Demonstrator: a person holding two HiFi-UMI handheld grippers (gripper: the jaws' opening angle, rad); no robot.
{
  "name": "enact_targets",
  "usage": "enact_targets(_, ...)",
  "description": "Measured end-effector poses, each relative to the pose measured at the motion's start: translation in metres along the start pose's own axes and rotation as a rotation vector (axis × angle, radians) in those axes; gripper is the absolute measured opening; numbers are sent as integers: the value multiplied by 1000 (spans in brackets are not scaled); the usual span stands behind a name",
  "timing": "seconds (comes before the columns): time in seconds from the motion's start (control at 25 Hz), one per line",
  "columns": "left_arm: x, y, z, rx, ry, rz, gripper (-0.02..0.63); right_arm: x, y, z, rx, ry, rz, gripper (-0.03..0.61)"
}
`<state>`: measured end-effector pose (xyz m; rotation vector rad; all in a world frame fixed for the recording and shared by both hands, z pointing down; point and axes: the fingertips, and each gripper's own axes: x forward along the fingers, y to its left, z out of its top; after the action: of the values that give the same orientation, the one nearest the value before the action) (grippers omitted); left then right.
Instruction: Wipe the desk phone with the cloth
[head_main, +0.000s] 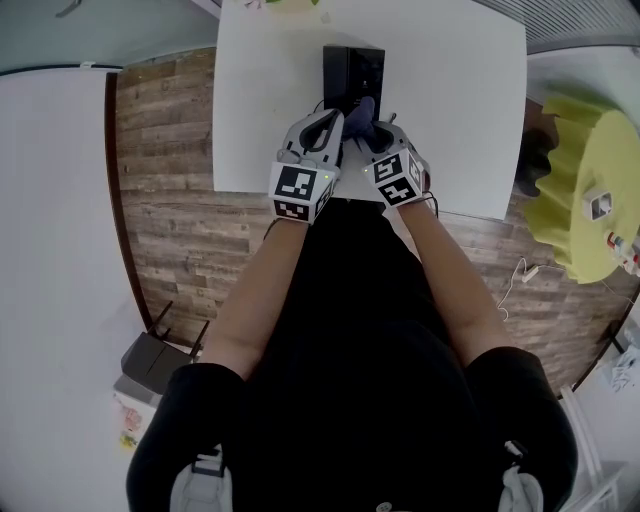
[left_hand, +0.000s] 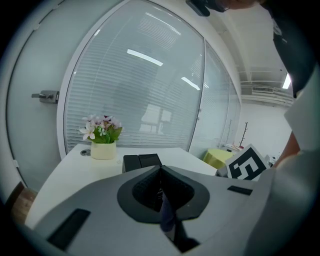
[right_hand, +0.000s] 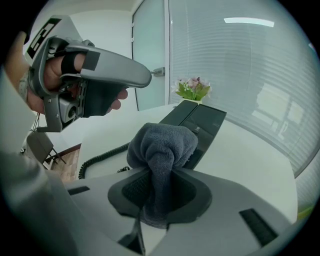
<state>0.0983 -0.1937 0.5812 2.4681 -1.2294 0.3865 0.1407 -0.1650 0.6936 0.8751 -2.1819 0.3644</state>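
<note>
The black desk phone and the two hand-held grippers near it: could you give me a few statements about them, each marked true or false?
1. The right gripper is clamped on a bunched grey terry cloth. True.
2. The left gripper has its jaws wide apart. False: they are together.
3. A cream pot of pink and white flowers stands beyond the black desk phone. True.
4. The phone lies on the wooden floor. False: it sits on the white table.
</note>
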Motion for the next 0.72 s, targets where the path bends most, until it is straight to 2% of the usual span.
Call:
enact_targets(0.32, -5, 9, 17, 23, -13, 19, 11, -8, 2, 3, -62, 46, 27, 95)
enact_targets(0.72, -10, 29, 51, 57, -39, 49, 11, -35, -35, 82, -67, -71, -39, 95)
